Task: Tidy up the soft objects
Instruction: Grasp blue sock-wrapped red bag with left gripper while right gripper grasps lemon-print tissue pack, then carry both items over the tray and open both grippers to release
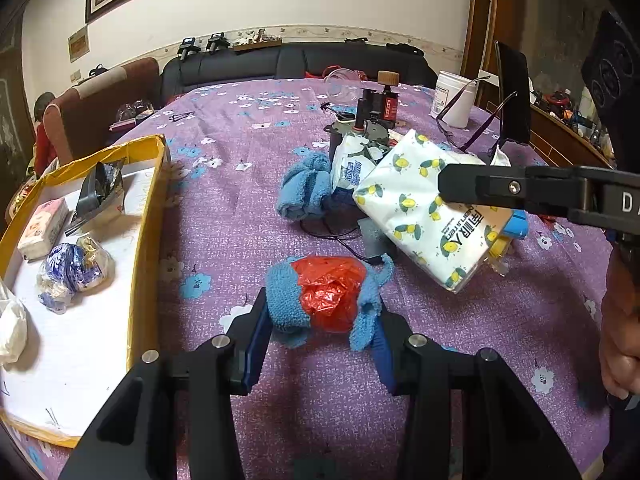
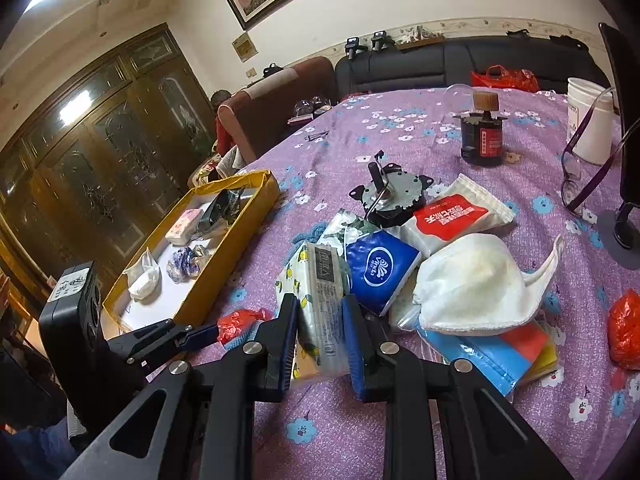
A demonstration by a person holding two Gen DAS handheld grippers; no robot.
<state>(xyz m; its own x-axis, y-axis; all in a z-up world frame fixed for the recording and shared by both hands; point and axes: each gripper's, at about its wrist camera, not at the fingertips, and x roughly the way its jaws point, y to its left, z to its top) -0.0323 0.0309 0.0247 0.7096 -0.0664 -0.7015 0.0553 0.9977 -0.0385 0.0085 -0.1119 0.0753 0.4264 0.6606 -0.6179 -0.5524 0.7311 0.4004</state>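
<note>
Here the left gripper (image 1: 320, 320) is clamped on a bundle (image 1: 326, 300) of blue towel cloth wrapped round a crumpled red plastic bag, its blue pads pressing the cloth from both sides just above the purple flowered tablecloth (image 1: 248, 208). The right gripper (image 2: 320, 320) grips a tissue pack (image 2: 318, 300) printed with lemons, squeezing its narrow end between both pads; in the left wrist view that same pack hangs tilted at about two o'clock from the bundle, lifted off the pile beneath it. At nine o'clock from the bundle stands a yellow cardboard box (image 1: 150, 200) with a white floor, holding a pink tissue packet (image 1: 44, 226), a blue-and-white wrapped lump (image 1: 74, 272), a white bag (image 1: 12, 328) and a dark grey object (image 1: 94, 192). At twelve o'clock lies a second rolled blue towel (image 1: 306, 192), touching the heap of packets. In the right wrist view, a blue tissue pack (image 2: 380, 270) lies just beside the lemon pack at one o'clock, a white cloth (image 2: 476, 280) at two o'clock, a red-and-white pouch (image 2: 452, 216) behind those, and a metal motor (image 2: 390, 192) farther back.
</note>
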